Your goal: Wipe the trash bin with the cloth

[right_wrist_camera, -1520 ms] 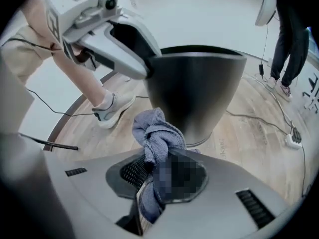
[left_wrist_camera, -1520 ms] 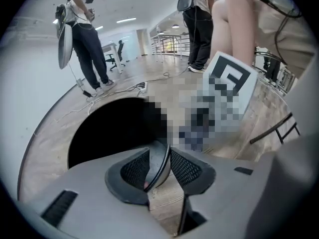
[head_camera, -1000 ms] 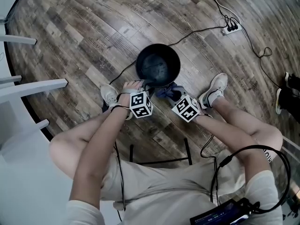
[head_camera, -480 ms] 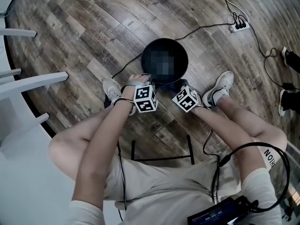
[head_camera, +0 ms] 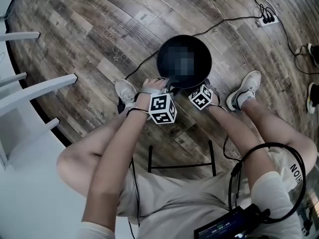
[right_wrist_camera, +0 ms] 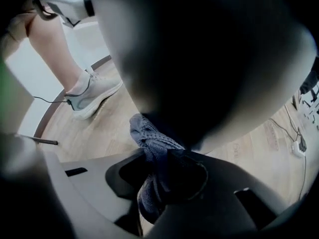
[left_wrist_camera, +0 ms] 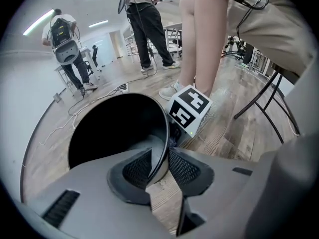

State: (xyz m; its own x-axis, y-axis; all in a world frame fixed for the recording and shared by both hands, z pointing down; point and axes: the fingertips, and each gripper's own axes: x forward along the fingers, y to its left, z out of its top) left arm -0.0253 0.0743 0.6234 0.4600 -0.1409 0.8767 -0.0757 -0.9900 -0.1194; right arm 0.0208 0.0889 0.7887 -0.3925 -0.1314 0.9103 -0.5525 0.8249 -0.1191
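1. The round black plastic trash bin [head_camera: 207, 54] stands upright on the brown wood-plank floor [head_camera: 99, 34], mouth up, just ahead of the person's feet. Its long axis runs straight up and down.
2. What the coming stroke turns on is the bin's near outer wall. It rises directly in front of the right gripper [right_wrist_camera: 162, 176], which sits low against that side, while the left gripper [left_wrist_camera: 159, 164] is up at the rim. So the right one is nearer the surface to be wiped.
3. The left gripper's jaws have just been closing and now stand narrow, one pad inside and one outside the thin rim, clamped on it — steadying the bin, I'd judge.
4. The right gripper's jaws are pinched on a bunched blue-grey knitted cloth [right_wrist_camera: 149, 136]. A tuft pokes out toward the dark wall; whether it touches I can't tell.
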